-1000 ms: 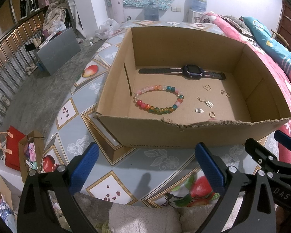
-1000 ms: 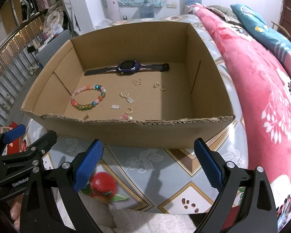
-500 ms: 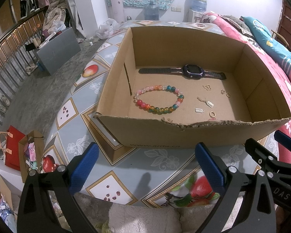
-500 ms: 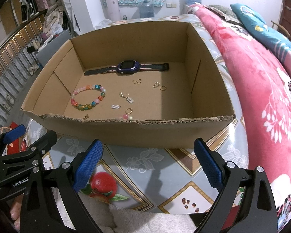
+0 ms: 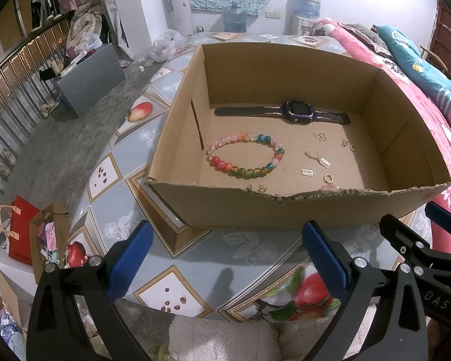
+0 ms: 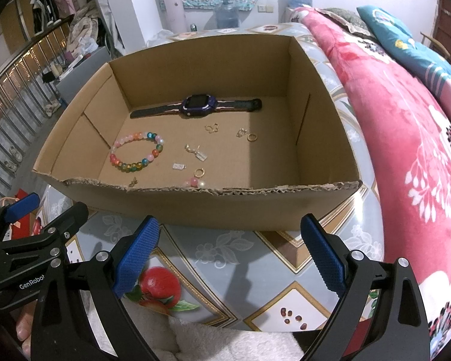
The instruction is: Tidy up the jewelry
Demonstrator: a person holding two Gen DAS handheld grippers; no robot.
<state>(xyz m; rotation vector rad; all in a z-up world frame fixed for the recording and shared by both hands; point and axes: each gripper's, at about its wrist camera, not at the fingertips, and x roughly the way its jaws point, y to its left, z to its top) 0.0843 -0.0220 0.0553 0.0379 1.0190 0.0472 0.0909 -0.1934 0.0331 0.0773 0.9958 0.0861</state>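
Left wrist view: our left claw [image 5: 225, 258] hangs spread wide and empty short of the cardboard box [image 5: 285, 210] on the counter [image 5: 171, 258], the bead bracelet [image 5: 245, 155] lying inside near its left wall. Right wrist view: our right claw [image 6: 230, 251] gapes too, with the watch [image 6: 197, 106] along the box's far wall, probably laid flat for sorting.

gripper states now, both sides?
Left gripper: open, holding nothing.
Right gripper: open, holding nothing.
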